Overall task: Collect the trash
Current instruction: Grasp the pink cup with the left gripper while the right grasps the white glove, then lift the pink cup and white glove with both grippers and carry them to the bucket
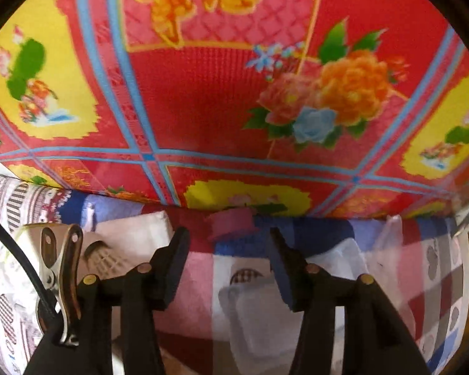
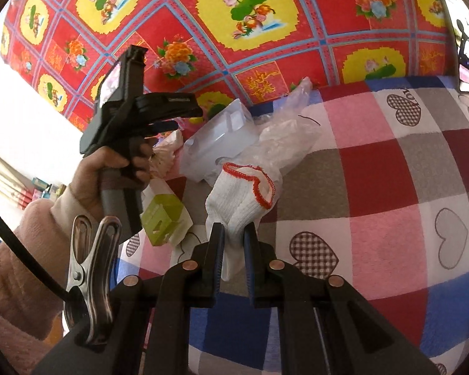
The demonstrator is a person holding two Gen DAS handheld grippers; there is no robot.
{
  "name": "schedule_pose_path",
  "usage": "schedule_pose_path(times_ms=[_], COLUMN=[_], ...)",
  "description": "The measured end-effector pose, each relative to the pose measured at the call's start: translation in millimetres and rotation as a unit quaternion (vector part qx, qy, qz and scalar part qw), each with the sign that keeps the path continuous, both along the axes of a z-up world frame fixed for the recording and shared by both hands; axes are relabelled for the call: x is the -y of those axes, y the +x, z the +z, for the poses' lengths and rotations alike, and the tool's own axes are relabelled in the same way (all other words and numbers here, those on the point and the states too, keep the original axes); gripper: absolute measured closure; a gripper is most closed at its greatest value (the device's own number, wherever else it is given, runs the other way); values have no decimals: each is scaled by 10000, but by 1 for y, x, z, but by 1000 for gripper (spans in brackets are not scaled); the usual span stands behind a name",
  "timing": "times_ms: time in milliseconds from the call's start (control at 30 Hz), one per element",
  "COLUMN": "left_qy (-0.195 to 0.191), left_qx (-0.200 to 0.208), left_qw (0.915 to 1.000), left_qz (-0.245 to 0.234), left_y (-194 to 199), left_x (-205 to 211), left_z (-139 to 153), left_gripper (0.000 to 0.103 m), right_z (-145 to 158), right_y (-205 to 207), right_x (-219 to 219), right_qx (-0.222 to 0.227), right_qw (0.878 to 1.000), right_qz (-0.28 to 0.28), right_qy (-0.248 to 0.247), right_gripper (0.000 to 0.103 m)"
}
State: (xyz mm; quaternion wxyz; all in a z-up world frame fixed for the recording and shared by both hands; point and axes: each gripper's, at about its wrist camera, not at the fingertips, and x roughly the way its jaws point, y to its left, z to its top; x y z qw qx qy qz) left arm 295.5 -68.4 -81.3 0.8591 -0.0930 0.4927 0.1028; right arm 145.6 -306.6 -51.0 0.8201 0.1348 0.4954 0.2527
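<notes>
My right gripper (image 2: 234, 243) is shut on a white knit glove with a red cuff (image 2: 244, 193) and holds it over the checked bedspread (image 2: 390, 187). Behind the glove lie a clear plastic bag (image 2: 284, 131), a pale plastic container (image 2: 215, 143), crumpled paper (image 2: 165, 153) and a green and white carton (image 2: 165, 218). My left gripper (image 1: 228, 250) is open and empty, pointing at the red flowered wall cloth (image 1: 203, 93); below it I see a pink piece (image 1: 231, 222) and a clear wrapper (image 1: 256, 306). The left gripper body (image 2: 134, 103) shows in the right wrist view, held in a hand.
A phone (image 2: 462, 40) leans upright against the wall cloth at the far right of the bed. A patterned pillow or cloth (image 1: 12, 206) lies at the left. The wall cloth stands right behind the trash pile.
</notes>
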Motion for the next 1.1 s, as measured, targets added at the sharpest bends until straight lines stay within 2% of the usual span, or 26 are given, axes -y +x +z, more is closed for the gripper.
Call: schedule_pose_path(times_ms=[200, 533, 600, 667, 1100], left_qy=[109, 299, 262, 235, -48], left_qx=[-50, -48, 9, 48, 358], left_qw=[9998, 9995, 9996, 9997, 9992], left_qz=[125, 74, 74, 71, -144], left_y=[13, 17, 16, 11, -27], left_x=[0, 10, 9, 8, 11], left_z=[-14, -30, -30, -31, 4], left_gripper=[48, 49, 55, 57, 58], right_z=[-4, -3, -2, -1, 12], right_y=[3, 0, -1, -2, -13], right_x=[5, 5, 5, 5, 1], right_qx=[-68, -62, -52, -34, 177], right_qw=[9999, 9997, 9997, 9997, 9992], right_qz=[20, 97, 112, 122, 269], right_qy=[105, 192, 197, 201, 217], right_gripper=[89, 89, 89, 89, 89])
